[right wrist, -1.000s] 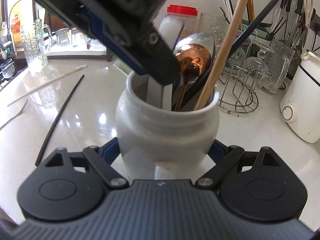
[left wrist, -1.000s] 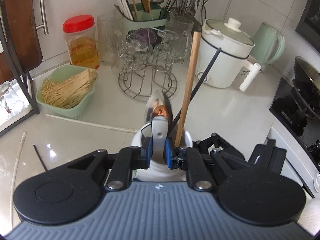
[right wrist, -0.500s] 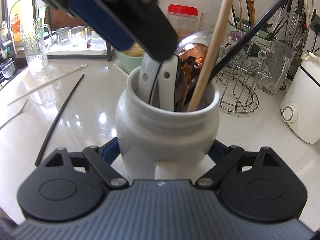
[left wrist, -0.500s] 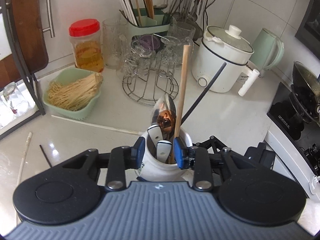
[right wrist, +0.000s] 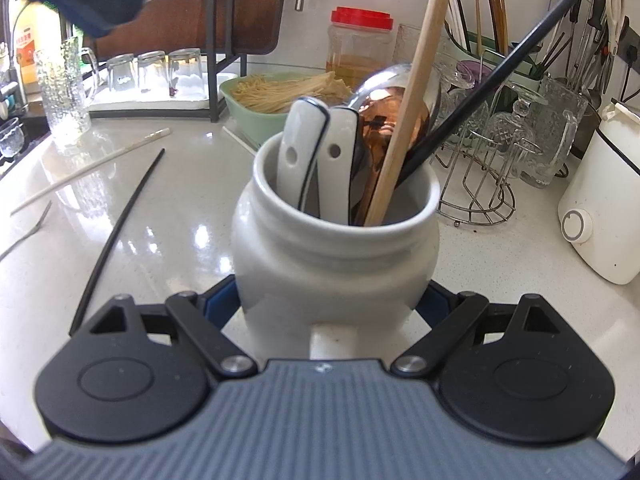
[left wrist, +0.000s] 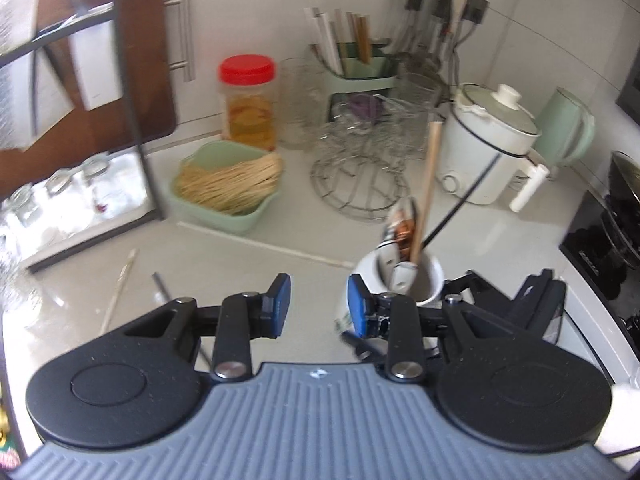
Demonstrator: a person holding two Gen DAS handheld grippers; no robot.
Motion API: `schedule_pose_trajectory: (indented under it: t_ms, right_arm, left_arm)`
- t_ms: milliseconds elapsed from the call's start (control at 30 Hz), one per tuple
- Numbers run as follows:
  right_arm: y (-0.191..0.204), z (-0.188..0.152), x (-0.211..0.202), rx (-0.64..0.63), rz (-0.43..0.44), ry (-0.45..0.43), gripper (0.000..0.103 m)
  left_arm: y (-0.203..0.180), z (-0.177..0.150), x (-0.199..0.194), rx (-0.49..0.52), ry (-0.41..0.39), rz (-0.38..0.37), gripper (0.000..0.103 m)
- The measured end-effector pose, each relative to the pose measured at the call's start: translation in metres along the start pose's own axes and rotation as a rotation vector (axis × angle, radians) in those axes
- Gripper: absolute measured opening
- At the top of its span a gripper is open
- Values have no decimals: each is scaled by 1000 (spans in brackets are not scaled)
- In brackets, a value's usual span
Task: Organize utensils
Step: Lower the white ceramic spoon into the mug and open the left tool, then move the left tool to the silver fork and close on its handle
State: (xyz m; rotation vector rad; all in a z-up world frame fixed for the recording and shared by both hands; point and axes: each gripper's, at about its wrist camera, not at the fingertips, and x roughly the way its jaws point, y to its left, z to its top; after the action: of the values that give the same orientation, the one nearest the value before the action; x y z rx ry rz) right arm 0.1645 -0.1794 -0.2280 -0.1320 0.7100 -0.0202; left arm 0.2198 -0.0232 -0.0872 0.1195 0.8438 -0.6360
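Observation:
My right gripper (right wrist: 328,304) is shut on a white ceramic jar (right wrist: 336,264) standing on the counter. In the jar are two white ceramic spoons (right wrist: 316,152), a shiny metal spoon (right wrist: 384,112), a wooden chopstick (right wrist: 416,80) and a black chopstick (right wrist: 500,76). My left gripper (left wrist: 318,304) hangs above the counter, left of the jar (left wrist: 434,294); its jaws have just been opening and hold nothing. A black chopstick (right wrist: 120,224), a white chopstick (right wrist: 92,164) and a fork (right wrist: 28,232) lie loose on the counter to the left.
A green basket of noodles (left wrist: 224,196), a red-lidded jar (left wrist: 248,104), a wire rack of glasses (left wrist: 360,160) and a utensil holder (left wrist: 360,68) stand at the back. A white cooker (left wrist: 484,148), kettle (left wrist: 564,128) and stove (left wrist: 600,248) are on the right.
The left gripper let go of the white spoon into the jar, opened, then rose and drew away to the left. The right gripper and jar stayed still.

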Motion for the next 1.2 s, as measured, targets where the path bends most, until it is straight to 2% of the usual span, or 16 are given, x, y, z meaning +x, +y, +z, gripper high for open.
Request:
schedule_pose_trajectory:
  t_ms: [200, 467, 500, 567, 833, 967, 1200]
  right_arm:
    - [0, 0, 0, 4, -5, -4, 93]
    - [1, 1, 1, 6, -11, 1, 93]
    - [1, 1, 1, 6, -14, 0, 93]
    - [1, -1, 0, 8, -16, -6, 93]
    - [0, -3, -1, 22, -23, -11, 92]
    - [2, -2, 0, 29, -32, -7, 92]
    - [4, 1, 1, 45, -52, 4, 92]
  left_arm:
    - [23, -14, -12, -57, -8, 35, 36]
    - [59, -36, -5, -91, -4, 98, 36]
    - [66, -42, -5, -89, -11, 111, 42]
    - [84, -53, -2, -84, 9, 176, 49]
    - [164, -103, 1, -198, 98, 270, 49]
    - [183, -122, 9, -244, 133, 250, 49]
    - [189, -137, 35, -256, 175, 235, 48]
